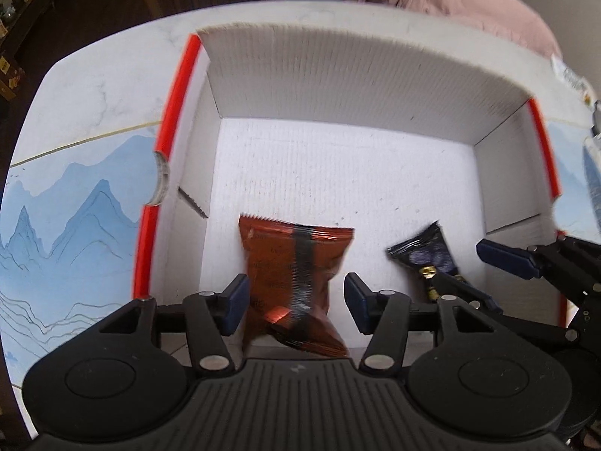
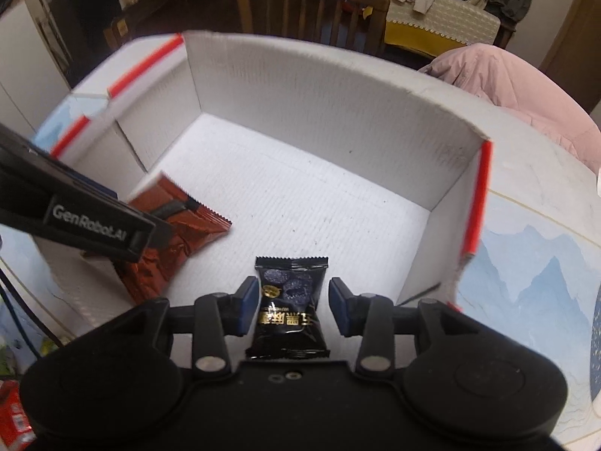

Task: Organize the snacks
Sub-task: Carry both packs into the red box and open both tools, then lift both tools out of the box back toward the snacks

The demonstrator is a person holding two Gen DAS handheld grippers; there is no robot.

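In the left wrist view, the left gripper point(image 1: 296, 302) sits at lower centre with its jaws spread, the red snack packet point(image 1: 296, 263) between the pads but free of both, inside the white cardboard box point(image 1: 338, 75). In the right wrist view, the right gripper point(image 2: 295, 306) at lower centre has its jaws parted too, with gaps either side of the black snack packet point(image 2: 289, 300) on the box floor.

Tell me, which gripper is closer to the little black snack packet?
Right. The right gripper has the black packet between its open fingers; the left gripper straddles the red packet beside it.
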